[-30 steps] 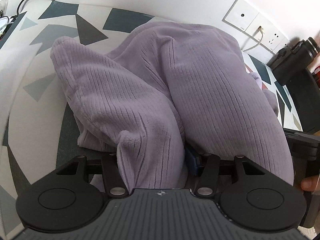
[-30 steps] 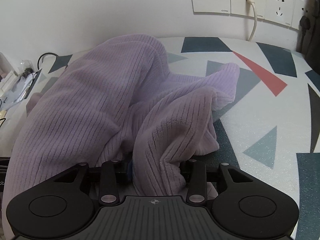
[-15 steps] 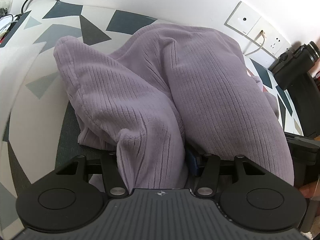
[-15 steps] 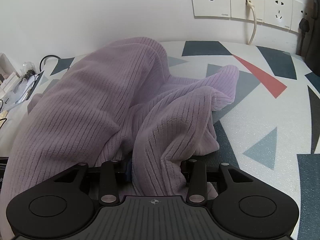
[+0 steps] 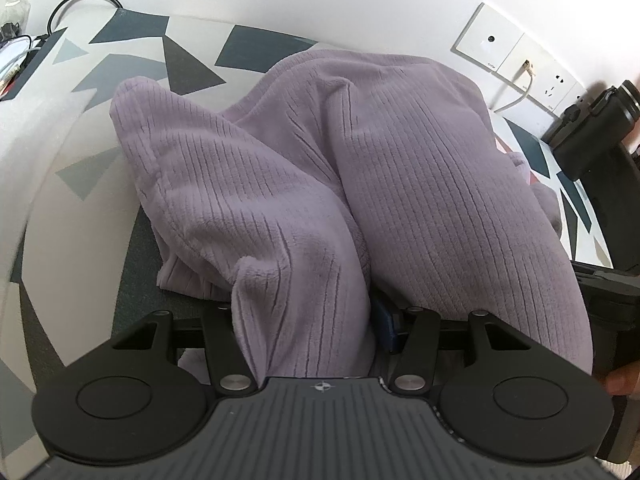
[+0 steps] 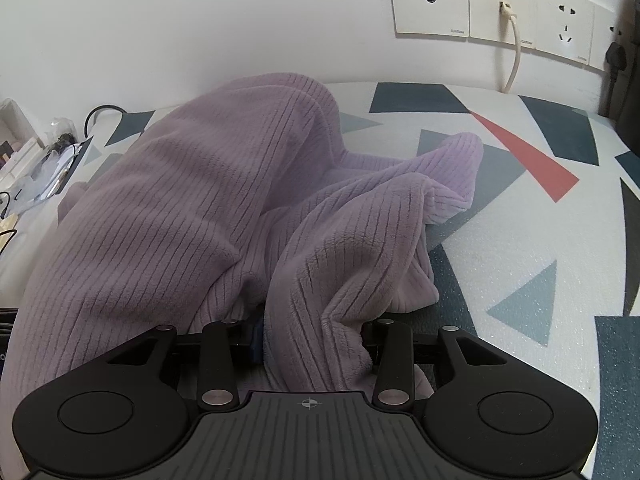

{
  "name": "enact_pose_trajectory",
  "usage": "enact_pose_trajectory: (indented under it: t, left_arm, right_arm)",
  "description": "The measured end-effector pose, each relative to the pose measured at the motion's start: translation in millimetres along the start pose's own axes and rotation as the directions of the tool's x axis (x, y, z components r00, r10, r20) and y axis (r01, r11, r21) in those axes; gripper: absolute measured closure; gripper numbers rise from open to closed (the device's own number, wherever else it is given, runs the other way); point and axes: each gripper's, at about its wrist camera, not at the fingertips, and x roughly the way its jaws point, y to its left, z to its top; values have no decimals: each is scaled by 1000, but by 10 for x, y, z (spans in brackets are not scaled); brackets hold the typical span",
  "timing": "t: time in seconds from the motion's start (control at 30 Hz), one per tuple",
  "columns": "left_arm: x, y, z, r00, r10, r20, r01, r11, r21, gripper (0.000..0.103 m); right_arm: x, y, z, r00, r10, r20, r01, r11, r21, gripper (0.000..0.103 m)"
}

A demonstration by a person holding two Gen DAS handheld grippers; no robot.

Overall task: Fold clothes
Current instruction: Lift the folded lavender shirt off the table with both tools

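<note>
A lilac ribbed fleece garment (image 5: 360, 168) is lifted in a big hump over the patterned table (image 5: 72, 168). My left gripper (image 5: 308, 320) is shut on a bunched edge of it; the cloth covers the fingertips. My right gripper (image 6: 316, 328) is shut on another bunched edge of the same garment (image 6: 192, 208), fingertips also hidden. The cloth hangs between the two grippers, and loose folds trail onto the table on each outer side.
A wall with sockets (image 6: 500, 4) and a plugged white cable (image 6: 514, 52) lies behind the table. A black camera (image 5: 592, 128) stands at the right in the left wrist view. Cables and clutter (image 6: 36, 168) sit at the table's left end.
Both grippers have carried the garment a little further from the wall and slightly higher; the cloth hump has shifted with them. Both grips are unchanged.
</note>
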Motion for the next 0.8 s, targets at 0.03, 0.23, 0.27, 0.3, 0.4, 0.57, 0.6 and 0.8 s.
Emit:
enact_pose_trajectory:
  t: [0.03,0.23,0.27,0.3,0.4,0.57,0.6,0.8]
  left_arm:
    - [-1,-2,3,1000,0,-2,0,1000,1,50]
    - [-10,-12,30,1000,6,-19,-7,1000,-21,51]
    - [-13,-8,41,1000,7,-25,-8,999,-44,53]
    - [-16,-6,52,999,5,-31,-7,998,-64,54]
    - [-36,-25,69,999,-21,-51,16,997,-81,58]
    - [-104,-36,24,999,-19,-42,15,997,-74,61]
    - [-120,-38,24,999,-17,-37,15,997,-71,61]
    - [-236,-27,20,1000,-27,-4,26,998,-56,61]
  right_arm:
    - [0,-1,0,1000,1,0,-1,1000,-1,66]
    - [2,24,19,1000,-3,-14,3,1000,-20,66]
    - [2,30,27,1000,-4,-19,3,1000,-22,67]
    - [2,33,40,1000,-2,-29,2,1000,-12,67]
    - [-3,40,82,998,15,-65,-13,999,31,69]
    - [-39,117,40,995,46,-87,-41,998,55,72]
    - [-45,131,41,995,49,-89,-44,997,61,72]
    - [-120,201,54,994,68,-81,-62,995,74,75]
